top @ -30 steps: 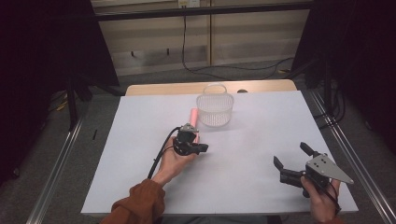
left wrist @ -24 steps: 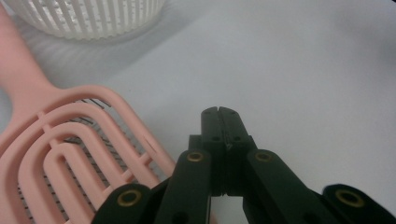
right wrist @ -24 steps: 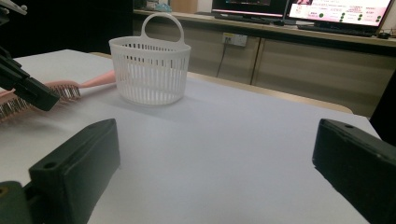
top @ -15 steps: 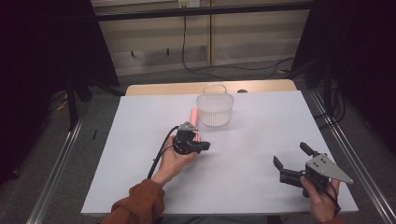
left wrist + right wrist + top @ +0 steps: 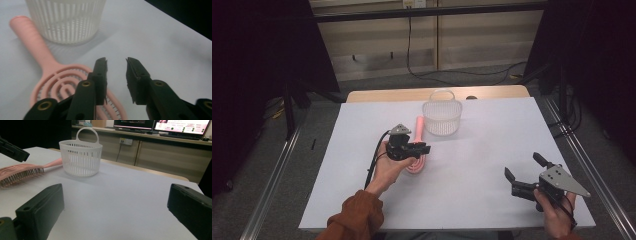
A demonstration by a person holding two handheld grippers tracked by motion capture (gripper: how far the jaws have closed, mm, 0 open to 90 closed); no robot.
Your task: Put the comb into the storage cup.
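A pink hairbrush (image 5: pixel 418 128) lies flat on the white table (image 5: pixel 482 135), its handle pointing toward a white slatted basket (image 5: pixel 442 118) with a loop handle. My left gripper (image 5: pixel 424 148) hovers just over the brush head. Its jaws have just been opening and now stand apart with nothing between them. In the left gripper view the brush (image 5: pixel 50 65) lies below and left of that gripper (image 5: pixel 116 63), with the basket (image 5: pixel 65 20) beyond. My right gripper (image 5: pixel 522 165) rests open near the table's front right; from it I see the basket (image 5: pixel 81 155) and brush (image 5: pixel 20 173).
A wooden tabletop edge (image 5: pixel 412 94) shows behind the white surface. Metal rails (image 5: pixel 272 175) run along both sides of the table. A black cable (image 5: pixel 374 160) trails from the left gripper. Monitors (image 5: pixel 160 125) stand on a far counter.
The left gripper's jaws have parted and the hand has lifted slightly off the brush, whose head now lies on the table under it. The right gripper has not moved.
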